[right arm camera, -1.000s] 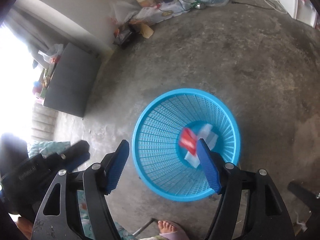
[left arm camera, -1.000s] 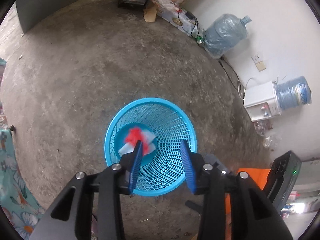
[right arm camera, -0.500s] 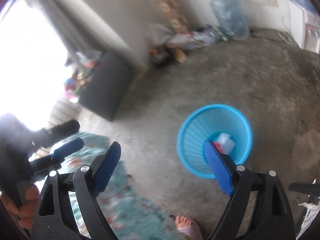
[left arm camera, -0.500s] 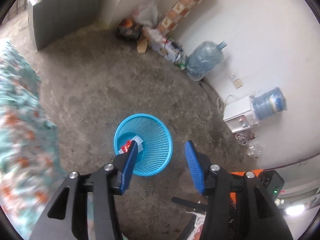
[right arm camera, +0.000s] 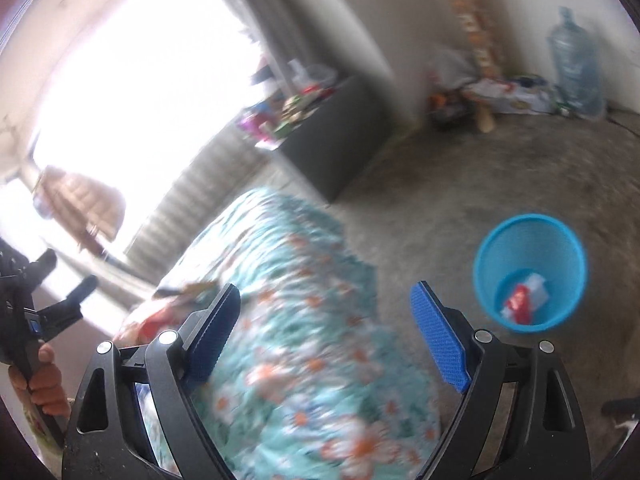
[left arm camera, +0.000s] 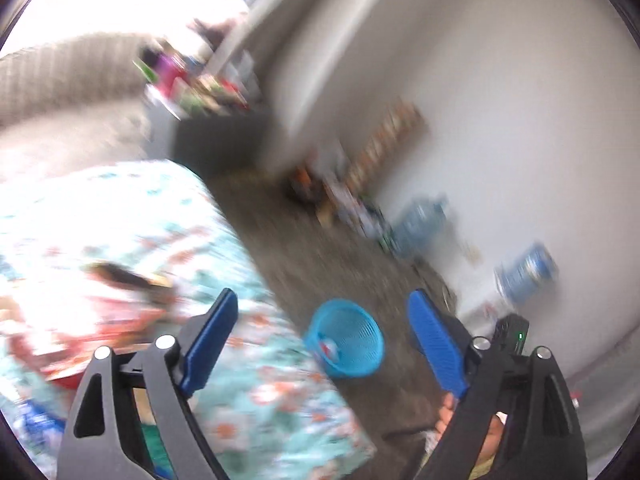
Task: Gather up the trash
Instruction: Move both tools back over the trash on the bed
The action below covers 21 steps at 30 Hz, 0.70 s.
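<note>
A blue mesh bin (left arm camera: 346, 338) (right arm camera: 530, 272) stands on the concrete floor, with red and white wrappers (right arm camera: 522, 300) lying at its bottom. My left gripper (left arm camera: 320, 340) is high above the floor with its jaws opening wide and nothing between them; the bin shows small and far below in the gap. My right gripper (right arm camera: 324, 344) is open and empty, over the flowered cloth, with the bin off to its right. Blurred red and brown items (left arm camera: 120, 304) lie on the cloth at the left. The left gripper (right arm camera: 40, 312) also shows at the left edge of the right wrist view.
A table under a teal flowered cloth (left arm camera: 248, 360) (right arm camera: 304, 320) fills the lower left. A dark cabinet (right arm camera: 336, 144) with clutter stands by the bright window. Water jugs (right arm camera: 576, 72) and boxes line the far wall (left arm camera: 500, 120). A bare foot (left arm camera: 452, 420) is under my left gripper.
Both grippers have risen and pulled back from the bin toward the cloth-covered table; the bin looks much smaller. The left jaws have spread wide. The trash lies in the bin.
</note>
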### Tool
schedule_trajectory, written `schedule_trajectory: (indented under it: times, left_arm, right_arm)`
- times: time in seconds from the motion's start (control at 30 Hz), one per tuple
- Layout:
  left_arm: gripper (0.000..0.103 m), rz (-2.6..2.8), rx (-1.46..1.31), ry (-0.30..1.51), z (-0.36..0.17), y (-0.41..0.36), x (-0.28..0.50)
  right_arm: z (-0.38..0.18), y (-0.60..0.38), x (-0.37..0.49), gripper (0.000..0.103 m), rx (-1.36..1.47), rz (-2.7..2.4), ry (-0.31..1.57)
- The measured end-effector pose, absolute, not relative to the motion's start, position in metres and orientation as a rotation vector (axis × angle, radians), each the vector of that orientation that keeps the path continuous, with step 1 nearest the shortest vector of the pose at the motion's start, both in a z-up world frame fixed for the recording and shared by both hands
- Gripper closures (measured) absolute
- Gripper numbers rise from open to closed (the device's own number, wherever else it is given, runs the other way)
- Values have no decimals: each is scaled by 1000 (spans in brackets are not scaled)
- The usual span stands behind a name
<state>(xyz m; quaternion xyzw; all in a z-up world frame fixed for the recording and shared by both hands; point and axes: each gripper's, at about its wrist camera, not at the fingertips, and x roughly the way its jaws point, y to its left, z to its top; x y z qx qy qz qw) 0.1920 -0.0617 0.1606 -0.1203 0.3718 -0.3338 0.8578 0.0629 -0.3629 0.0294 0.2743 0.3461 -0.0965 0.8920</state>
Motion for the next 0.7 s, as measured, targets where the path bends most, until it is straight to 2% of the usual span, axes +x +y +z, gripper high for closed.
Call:
schedule_trajectory:
  times: [0.17,0.3,0.47,0.7]
  left_arm:
    - [12,-503,-295,634,157,41,155]
    - [12,-399,-267,617,127,86,128]
    - [12,-415,-228,685,81,90,107]
    - [12,-526,-99,689,36,45,92]
  right_arm:
    - [19,-322,85,20,550,-36,786]
    - [2,-286,106,20,539,53,863]
    - [-13,-241,127,20,526,127,930]
    - [-25,-203,166,32,552,205,984]
